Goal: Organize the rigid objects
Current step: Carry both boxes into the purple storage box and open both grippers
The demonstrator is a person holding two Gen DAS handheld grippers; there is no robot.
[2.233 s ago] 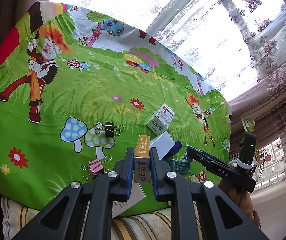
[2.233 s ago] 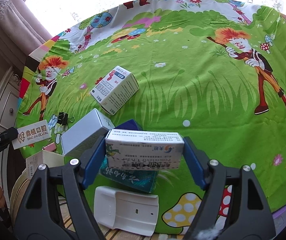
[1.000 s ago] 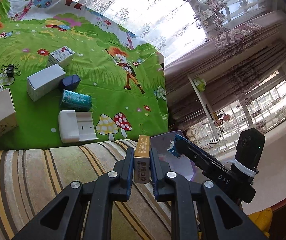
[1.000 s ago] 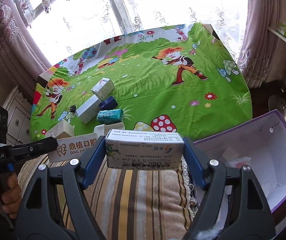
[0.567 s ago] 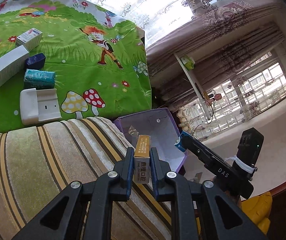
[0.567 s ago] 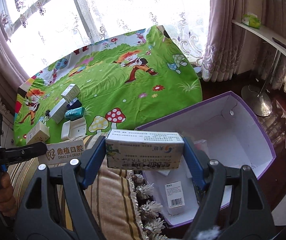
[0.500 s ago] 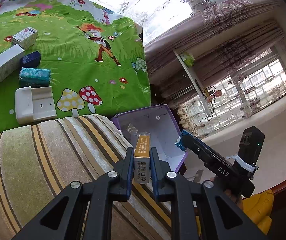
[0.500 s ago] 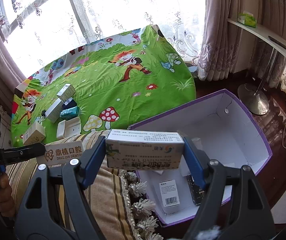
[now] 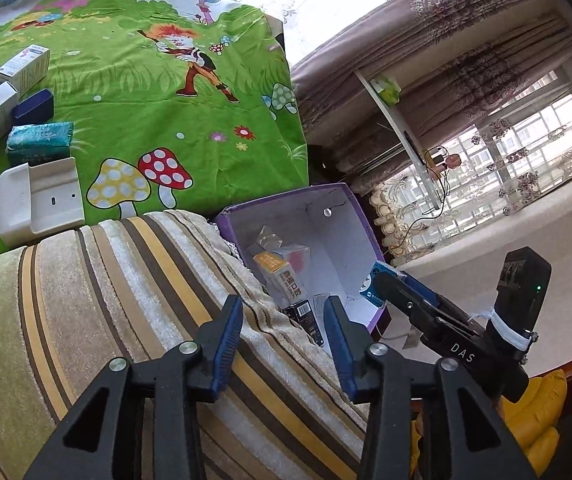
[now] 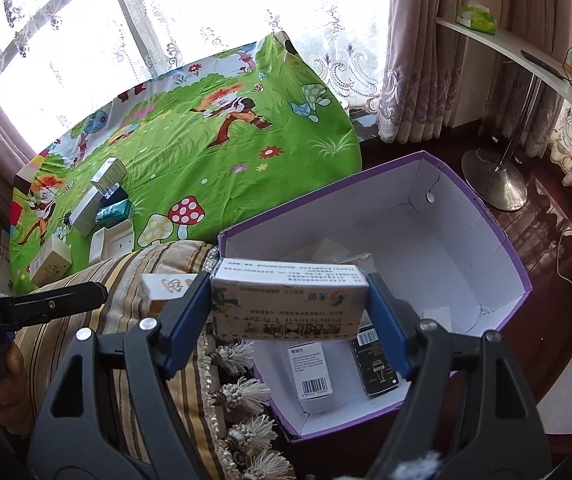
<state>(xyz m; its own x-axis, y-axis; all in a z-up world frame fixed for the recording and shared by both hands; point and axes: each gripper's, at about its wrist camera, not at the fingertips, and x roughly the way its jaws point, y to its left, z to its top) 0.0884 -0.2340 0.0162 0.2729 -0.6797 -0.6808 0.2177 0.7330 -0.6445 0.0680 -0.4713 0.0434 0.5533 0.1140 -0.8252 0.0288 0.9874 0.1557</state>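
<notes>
At the left of the left wrist view, boxes are left waiting on the green cloth [image 9: 206,128]. At lower centre, the left gripper [image 9: 282,330] has just been opening and stands parted and empty; the orange box [image 9: 282,276] is seen released into the purple bin [image 9: 359,216]. At the right, the right gripper [image 10: 289,312] is kept clamped on a white carton [image 10: 289,304] above that bin, judged ready for dropping.

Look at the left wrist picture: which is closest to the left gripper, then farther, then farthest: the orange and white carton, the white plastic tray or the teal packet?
From the left gripper:
1. Orange and white carton, just ahead in the purple box.
2. White plastic tray, far left, at the green cloth's near edge.
3. Teal packet, just beyond the tray.
</notes>
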